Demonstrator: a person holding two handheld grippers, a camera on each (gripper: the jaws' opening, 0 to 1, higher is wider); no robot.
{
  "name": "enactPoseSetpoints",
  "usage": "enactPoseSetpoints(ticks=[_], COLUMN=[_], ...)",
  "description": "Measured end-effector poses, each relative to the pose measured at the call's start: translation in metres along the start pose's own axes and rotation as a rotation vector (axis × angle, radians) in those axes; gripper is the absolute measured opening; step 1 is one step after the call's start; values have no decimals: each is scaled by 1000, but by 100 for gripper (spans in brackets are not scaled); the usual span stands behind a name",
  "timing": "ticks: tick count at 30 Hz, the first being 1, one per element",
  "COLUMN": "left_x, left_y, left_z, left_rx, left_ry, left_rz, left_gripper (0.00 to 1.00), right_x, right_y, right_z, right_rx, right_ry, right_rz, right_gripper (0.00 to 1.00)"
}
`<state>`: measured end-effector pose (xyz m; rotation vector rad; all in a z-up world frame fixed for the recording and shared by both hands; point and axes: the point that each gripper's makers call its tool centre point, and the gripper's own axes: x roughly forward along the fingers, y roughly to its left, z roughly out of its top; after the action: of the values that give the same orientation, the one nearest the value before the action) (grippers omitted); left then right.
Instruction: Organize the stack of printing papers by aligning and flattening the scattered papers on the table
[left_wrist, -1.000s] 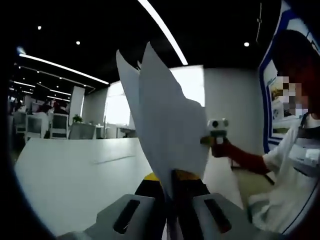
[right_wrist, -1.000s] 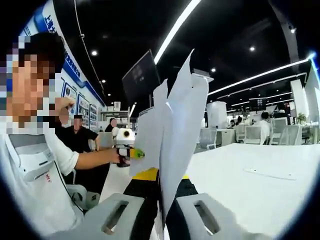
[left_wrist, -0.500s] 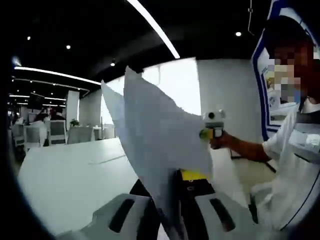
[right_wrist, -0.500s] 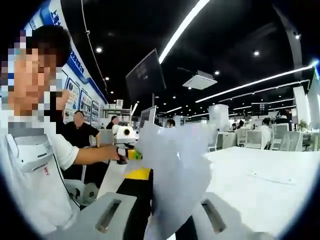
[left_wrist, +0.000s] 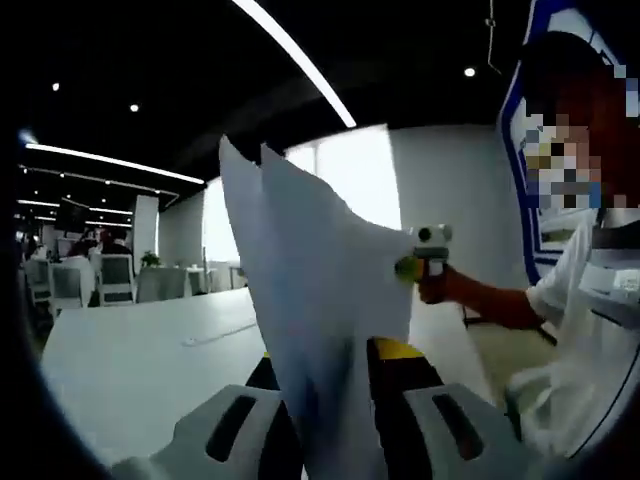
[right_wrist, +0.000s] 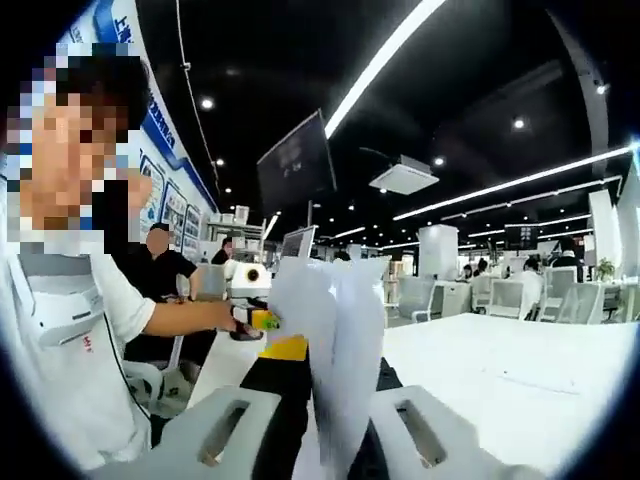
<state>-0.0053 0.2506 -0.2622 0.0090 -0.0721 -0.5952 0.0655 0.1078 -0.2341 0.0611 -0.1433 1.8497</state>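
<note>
Papers (left_wrist: 320, 330) upright between both grippers' jaws.

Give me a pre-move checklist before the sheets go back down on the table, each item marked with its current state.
1. Left gripper clamped on the papers: ok, sheets rise from between its jaws.
2. Right gripper clamped on the papers: ok, sheets stand between its jaws.
3. Sheet edges aligned: not ok, two separate corners stick up at different heights in the left gripper view.
4. Sheets flat: not ok, they bow and fan apart in the right gripper view.
5. Table free for landing: cannot tell; a flat item lies further off, and the spot under the papers is hidden.
6. Every sheet caught by both grippers: cannot tell, the jaws hide the lower edges.
</note>
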Motion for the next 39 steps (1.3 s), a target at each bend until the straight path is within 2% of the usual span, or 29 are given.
enactPoseSetpoints(ticks=[6, 7, 8, 10, 12, 16, 17, 19, 24, 25, 27, 28, 29, 31, 36, 37, 38, 39], left_x=[0, 0, 1, 5, 8, 11, 11, 11, 9, 10, 14, 16, 17, 26, 35, 35, 35, 35], left_y=[0, 3, 3, 3, 5, 8, 8, 11, 13, 14, 15, 14, 14, 17, 24, 25, 25, 24], left_z=[-7, -7, -7, -5, -3, 4, 4, -3, -17, -17, -17, -17, -16, -10, 9, 9, -1, -7], left_rx=[16, 10, 1, -14, 20, 8, 14, 2, 7, 2, -9, -8, -6, 21, 20, 17, -32, -45], left_ry=[12, 9, 4, -1, -8, -37, -37, -16, 14, 10, 6, 1, -1, -14, -54, -57, -30, -10], left_rz=[2, 14, 11, 15, 25, 35, 37, 51, 66, 72, 82, 83, 83, 111, 128, 128, 123, 114], left_gripper=[26, 23, 12, 6, 6, 8, 13, 24, 24, 24, 18, 10, 7, 6, 9, 17, 21, 23], right_x=[-3, -3, -3, -1, 0, -1, -3, -5, -13, -14, -13, -12, -11, -6, -8, -9, -13, -14], right_y=[-3, -4, -4, -3, -8, -17, -18, -23, -27, -28, -22, -20, -20, -23, -29, -29, -31, -32], right_z=[-20, -22, -23, -22, -19, -11, -12, -19, -37, -39, -39, -38, -36, -31, -9, -7, -10, -18], right_rx=[42, 45, 49, 55, 60, 78, 69, 60, 93, 98, 116, 121, 118, 75, 72, 44, 52, 63], right_ry=[25, 26, 28, 26, 34, 18, 11, 27, 55, 58, 47, 49, 46, 57, 16, 2, -1, 19], right_rz=[-7, -10, -14, -1, -29, -52, -58, -91, -96, -99, -65, -59, -65, -101, -130, -128, -140, -144], right_gripper=[10, 10, 3, 0, 0, 0, 7, 17, 18, 17, 1, 0, 0, 0, 0, 1, 10, 15])
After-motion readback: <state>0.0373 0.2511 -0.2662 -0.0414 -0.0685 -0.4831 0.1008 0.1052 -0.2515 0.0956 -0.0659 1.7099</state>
